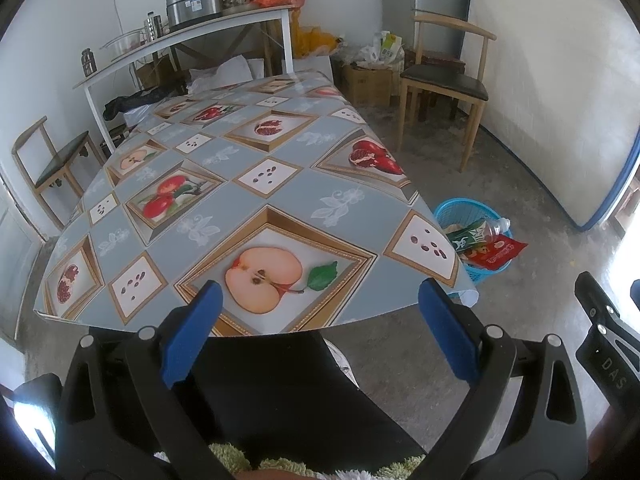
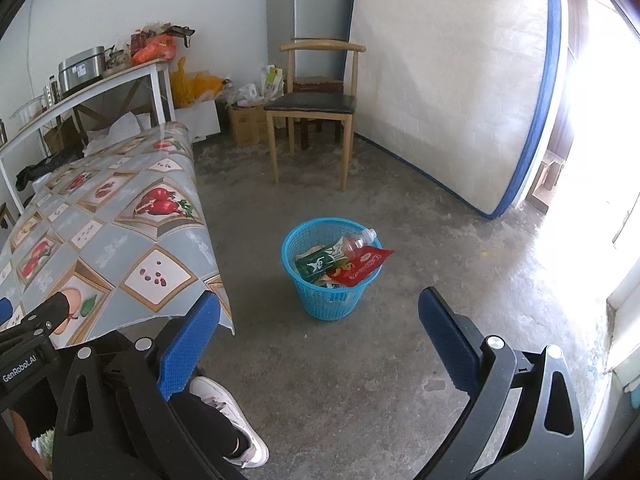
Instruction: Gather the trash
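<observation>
Concrete floor (image 2: 360,360) holds blue basket (image 2: 320,304) with red packet (image 2: 360,266), green wrapper (image 2: 320,262), bottle (image 2: 358,240). Left tongs (image 1: 320,320) and right tongs (image 2: 320,320) spread, empty; "DAS", "GenRobot.AI" readable.

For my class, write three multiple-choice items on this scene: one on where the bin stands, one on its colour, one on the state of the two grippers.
1. Where does the basket stand?
A. on the floor beside the table
B. on the table
C. on the chair

2. What colour is the basket?
A. red
B. blue
C. white

3. How are the left gripper and right gripper?
A. both shut on trash
B. one open, one shut
C. both open, holding nothing

Answers:
1 A, it sits on the concrete floor off the corner of the table.
2 B, its mesh wall is bright blue.
3 C, the blue pads stand wide apart with nothing between.
</observation>
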Motion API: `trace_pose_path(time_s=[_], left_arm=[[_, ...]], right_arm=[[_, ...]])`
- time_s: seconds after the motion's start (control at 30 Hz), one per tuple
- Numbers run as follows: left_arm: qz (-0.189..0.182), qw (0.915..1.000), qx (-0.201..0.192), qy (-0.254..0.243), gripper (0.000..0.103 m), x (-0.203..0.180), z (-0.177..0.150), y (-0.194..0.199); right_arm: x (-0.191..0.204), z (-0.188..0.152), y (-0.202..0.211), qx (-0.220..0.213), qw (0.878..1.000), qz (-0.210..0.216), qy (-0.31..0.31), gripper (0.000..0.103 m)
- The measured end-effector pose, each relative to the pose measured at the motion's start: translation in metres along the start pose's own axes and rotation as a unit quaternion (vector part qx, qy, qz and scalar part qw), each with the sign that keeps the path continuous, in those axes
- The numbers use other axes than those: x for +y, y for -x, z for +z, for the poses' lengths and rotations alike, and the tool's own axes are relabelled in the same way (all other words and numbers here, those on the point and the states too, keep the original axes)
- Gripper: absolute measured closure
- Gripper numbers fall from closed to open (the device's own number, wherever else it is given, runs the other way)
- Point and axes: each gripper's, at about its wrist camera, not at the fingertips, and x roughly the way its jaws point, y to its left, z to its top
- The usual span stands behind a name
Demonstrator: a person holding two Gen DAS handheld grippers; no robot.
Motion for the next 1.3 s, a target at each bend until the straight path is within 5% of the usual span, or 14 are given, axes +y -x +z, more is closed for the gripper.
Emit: trace_pose_path(time_s=[1.3], left_arm=[[0.001,1.0,0.0,0.002,0.009,-0.0028,-0.0004,0.0]], right_arm=[[0.0005,0.0008,0.002,-0.002,1.0,-0.003,0.001,0.006]])
